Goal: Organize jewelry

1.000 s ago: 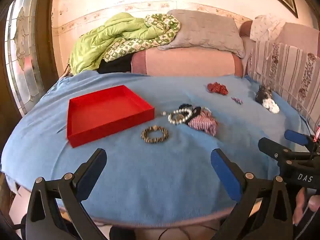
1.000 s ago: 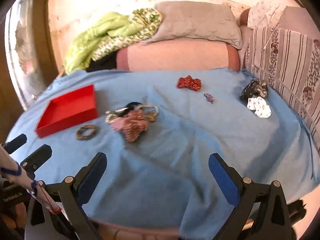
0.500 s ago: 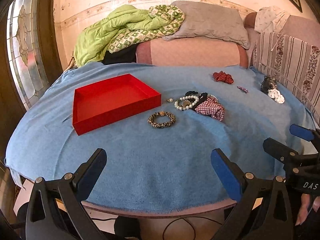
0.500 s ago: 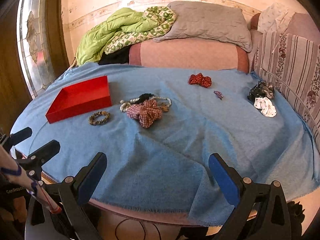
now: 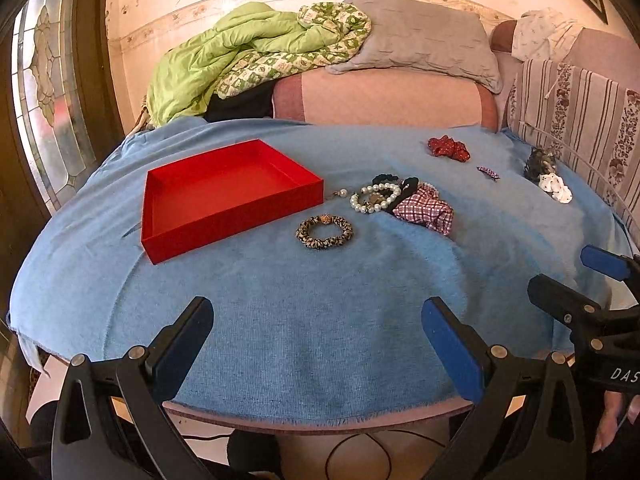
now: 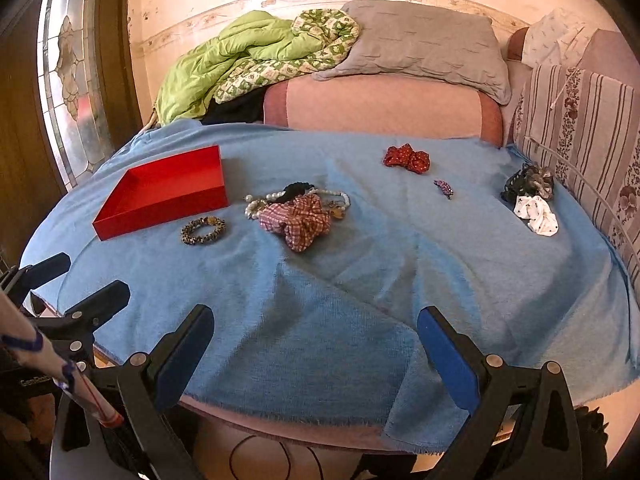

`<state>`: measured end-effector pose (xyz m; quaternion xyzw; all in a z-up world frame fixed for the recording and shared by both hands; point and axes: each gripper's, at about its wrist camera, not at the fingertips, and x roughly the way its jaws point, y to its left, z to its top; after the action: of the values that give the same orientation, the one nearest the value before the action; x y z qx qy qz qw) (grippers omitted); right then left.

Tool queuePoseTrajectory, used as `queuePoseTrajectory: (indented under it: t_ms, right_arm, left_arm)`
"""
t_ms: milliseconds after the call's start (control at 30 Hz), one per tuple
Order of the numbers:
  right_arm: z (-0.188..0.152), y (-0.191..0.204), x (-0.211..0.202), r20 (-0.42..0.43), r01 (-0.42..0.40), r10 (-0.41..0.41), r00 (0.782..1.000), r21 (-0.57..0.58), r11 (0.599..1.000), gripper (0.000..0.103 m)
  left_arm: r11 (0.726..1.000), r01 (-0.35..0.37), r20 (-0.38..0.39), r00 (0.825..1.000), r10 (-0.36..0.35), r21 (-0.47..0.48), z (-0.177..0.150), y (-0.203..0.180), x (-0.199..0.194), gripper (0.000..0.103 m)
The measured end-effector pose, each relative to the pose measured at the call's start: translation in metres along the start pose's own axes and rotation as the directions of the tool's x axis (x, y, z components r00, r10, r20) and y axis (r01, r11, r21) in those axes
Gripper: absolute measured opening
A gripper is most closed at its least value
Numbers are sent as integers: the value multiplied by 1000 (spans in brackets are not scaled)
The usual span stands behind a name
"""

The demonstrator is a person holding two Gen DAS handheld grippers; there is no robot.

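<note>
An empty red tray [image 5: 188, 236] [image 6: 160, 212] sits at the left of a round table under a blue cloth [image 5: 320, 320]. Right of it lie a leopard-print bracelet [image 5: 325, 233] [image 6: 203, 230], a pearl bracelet [image 5: 374, 199] and a plaid scrunchie [image 5: 426, 212] [image 6: 298, 220] in a small pile. Farther back lie a red scrunchie [image 5: 448, 147] [image 6: 406, 159], a small purple clip [image 5: 488, 171] [image 6: 444, 188] and black and white scrunchies [image 6: 532, 200]. My left gripper [image 5: 318, 340] and right gripper [image 6: 314, 340] are both open and empty, at the table's near edge.
A pink sofa [image 5: 380, 96] with a green quilt [image 5: 224, 64] and grey pillow [image 5: 416, 40] stands behind the table. A striped cushion [image 5: 580, 112] is at the right. A stained-glass window [image 5: 44, 92] is at the left. The cloth has a fold near the front right [image 6: 340, 292].
Both grippers have pulled back and risen a little from the table, so more of the near edge shows. Nothing on the table has moved.
</note>
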<state>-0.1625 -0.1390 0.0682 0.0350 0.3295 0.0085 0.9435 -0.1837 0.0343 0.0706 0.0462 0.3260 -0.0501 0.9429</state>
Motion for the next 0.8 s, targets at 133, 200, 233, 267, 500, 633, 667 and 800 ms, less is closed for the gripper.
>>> queuePoseTrajectory:
  t_ms: [133, 200, 233, 267, 500, 633, 667, 800]
  right_arm:
    - [0, 0, 0, -2, -1, 1, 1000, 1, 1000, 103]
    - [0, 1, 0, -6, -2, 2, 1000, 2, 1000, 103]
    - [0, 0, 0, -8, -2, 2, 1000, 3, 1000, 103]
    - [0, -1, 1, -11, -4, 4, 1000, 4, 1000, 103]
    - [1, 1, 6, -24, -15, 15, 1000, 0, 1000, 103]
    - [4, 2, 10, -28, -20, 20, 999, -1, 1000, 103]
    - [4, 2, 11, -30, -21, 21, 999, -3, 1000, 103]
    - [10, 3, 19, -39, -31, 30, 999, -4, 1000, 103]
  left_arm:
    - [1000, 3, -4, 1000, -3, -2, -1, 0, 1, 103]
    - [1000, 3, -6, 1000, -3, -2, -1, 1, 2, 103]
    - [1000, 5, -8, 1000, -5, -3, -1, 1, 3, 103]
    - [1000, 7, -9, 1000, -7, -4, -1, 2, 3, 103]
    - [1000, 11, -25, 1000, -12, -17, -2, 5, 8, 103]
    - [1000, 14, -40, 999, -15, -24, -3, 6, 13, 103]
    - [1000, 14, -44, 999, -15, -26, -3, 6, 14, 103]
    - [999, 17, -57, 998, -19, -43, -1, 11, 20, 103]
